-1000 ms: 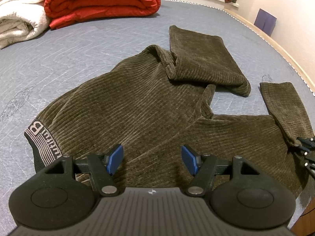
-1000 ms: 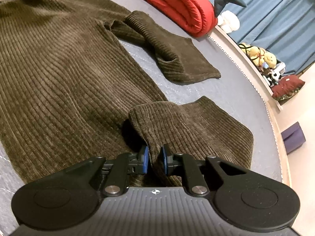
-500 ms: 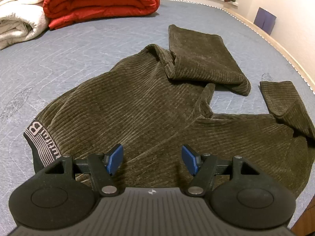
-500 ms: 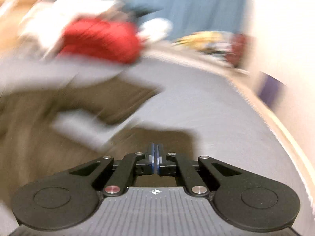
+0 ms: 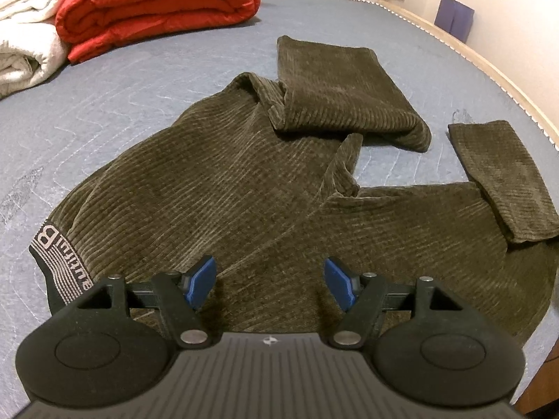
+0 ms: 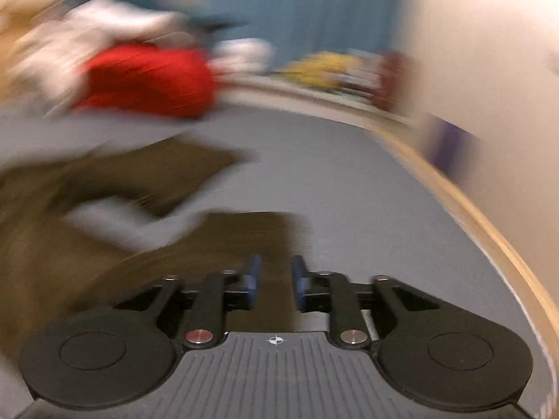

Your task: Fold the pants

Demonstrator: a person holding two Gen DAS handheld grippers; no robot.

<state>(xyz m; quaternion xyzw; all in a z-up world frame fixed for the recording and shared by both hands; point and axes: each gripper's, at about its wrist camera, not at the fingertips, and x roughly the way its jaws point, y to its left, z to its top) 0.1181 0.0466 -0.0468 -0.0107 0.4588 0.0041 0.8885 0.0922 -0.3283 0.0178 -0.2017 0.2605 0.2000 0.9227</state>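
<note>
The left gripper (image 5: 270,281) hovers low with its blue-padded fingers (image 5: 201,281) spread wide and nothing between them; directly ahead of it and beneath its fingertips lies the pair of dark olive-brown corduroy pants (image 5: 216,188), spread out on the grey quilted bed (image 5: 115,80); the black waistband with pale woven lettering (image 5: 57,262) sits just to the left of the gripper, close beside its left finger; one leg runs away ahead of the gripper and doubles back on itself into a flat folded panel (image 5: 335,83) further forward and a little to the right; the other leg stretches off to the gripper's right, and its cuff end (image 5: 503,178) is turned back over the leg, lying on top of it; a folded red quilt (image 5: 153,3) rests far ahead to the left, touching a rolled white blanket (image 5: 24,45) at the far left edge; the right wrist view is heavily motion-blurred; the right gripper (image 6: 274,281) has its blue pads parted by a narrow gap and holds nothing; a brown smear of the pants (image 6: 244,237) lies just ahead of and beneath its fingertips, with more of the fabric to its left, and the grey bed (image 6: 367,192) extends ahead and to the right; the red quilt (image 6: 146,80) shows as a blur far ahead on the left.
</note>
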